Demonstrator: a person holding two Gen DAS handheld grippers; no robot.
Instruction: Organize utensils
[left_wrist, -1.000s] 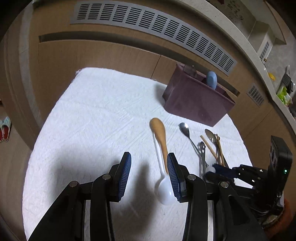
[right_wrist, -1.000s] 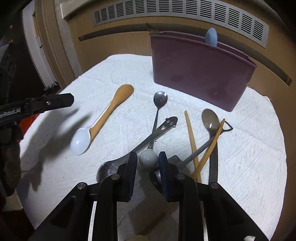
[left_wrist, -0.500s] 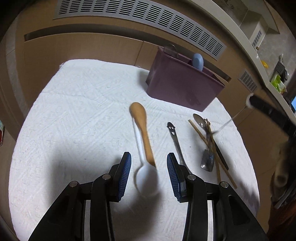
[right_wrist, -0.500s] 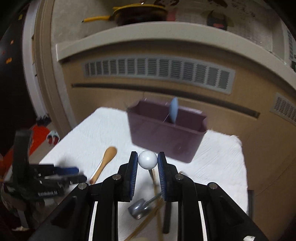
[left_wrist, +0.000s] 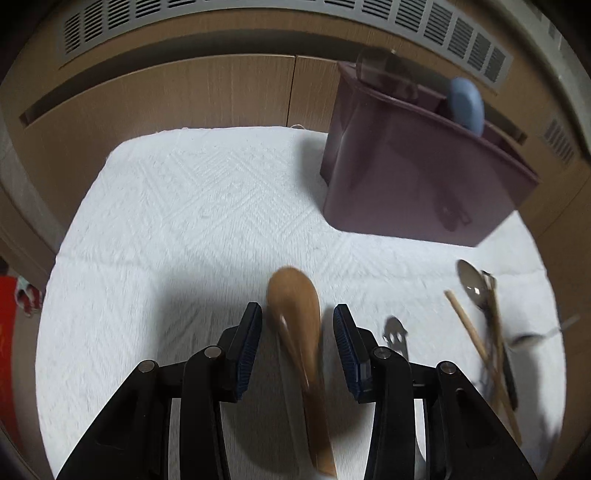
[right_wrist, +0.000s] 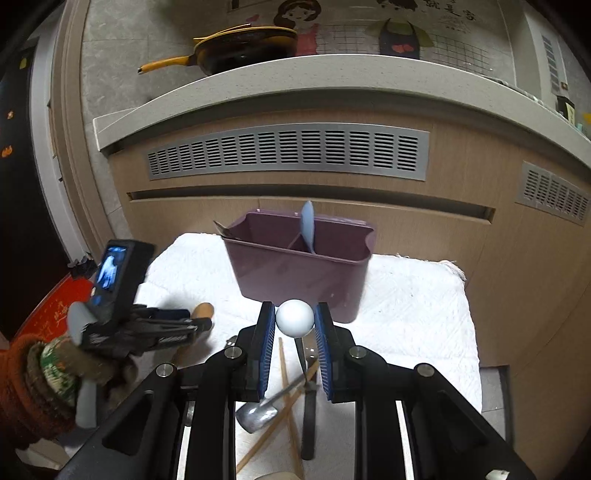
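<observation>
My right gripper (right_wrist: 294, 318) is shut on the white ball end (right_wrist: 295, 314) of a metal utensil, held in the air in front of the purple caddy (right_wrist: 295, 273); its thin stem hangs below the fingers. A blue spoon (right_wrist: 307, 225) stands in the caddy. My left gripper (left_wrist: 297, 321) is open low over the white cloth (left_wrist: 184, 221), its fingers on either side of the wooden spoon (left_wrist: 295, 295) without touching it. A white stem shows beside that spoon's handle. In the right wrist view the left gripper (right_wrist: 199, 322) is at the lower left.
On the cloth to the right lie a metal spoon (left_wrist: 472, 284), chopsticks (left_wrist: 467, 325) and a flat metal utensil with holes (left_wrist: 395, 332). A wooden cabinet front with a vent (right_wrist: 288, 151) rises just behind the caddy (left_wrist: 406, 184). A frying pan (right_wrist: 236, 48) sits on the counter above.
My right gripper has risen off the cloth with the ball-ended utensil and now faces the caddy. My left gripper has slid forward along the wooden spoon to its brown oval end.
</observation>
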